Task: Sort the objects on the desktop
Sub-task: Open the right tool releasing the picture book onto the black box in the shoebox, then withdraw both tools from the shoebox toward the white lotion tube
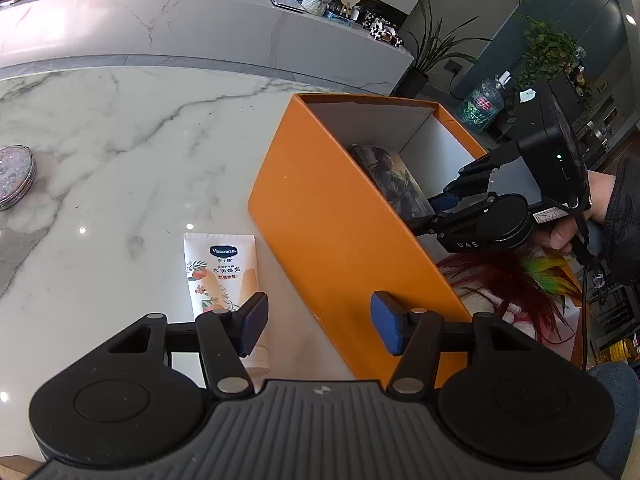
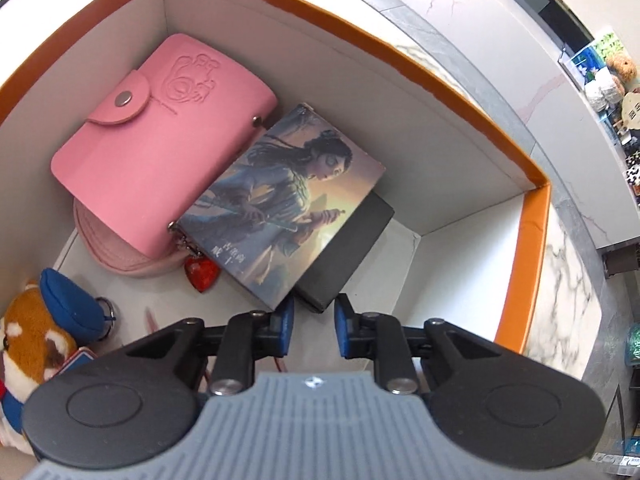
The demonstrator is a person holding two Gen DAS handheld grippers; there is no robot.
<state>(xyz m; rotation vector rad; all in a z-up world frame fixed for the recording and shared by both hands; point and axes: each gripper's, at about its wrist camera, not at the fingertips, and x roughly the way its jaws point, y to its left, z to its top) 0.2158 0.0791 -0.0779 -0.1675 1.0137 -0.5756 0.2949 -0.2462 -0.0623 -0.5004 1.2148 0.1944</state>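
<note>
An orange box with white inner walls stands on the marble table. Inside it an illustrated card box leans on a dark box, beside a pink snap wallet. My right gripper points down into the orange box, just short of the dark box's near corner. Its jaws stand a narrow gap apart with nothing pressed between them. The right gripper also shows in the left wrist view. My left gripper hovers open outside the box, above a Vaseline tube lying flat.
A pale pink pouch with a red heart charm and a plush toy also lie in the box. A glittery round compact sits at the table's left edge. Red and green feathers lie beyond the box.
</note>
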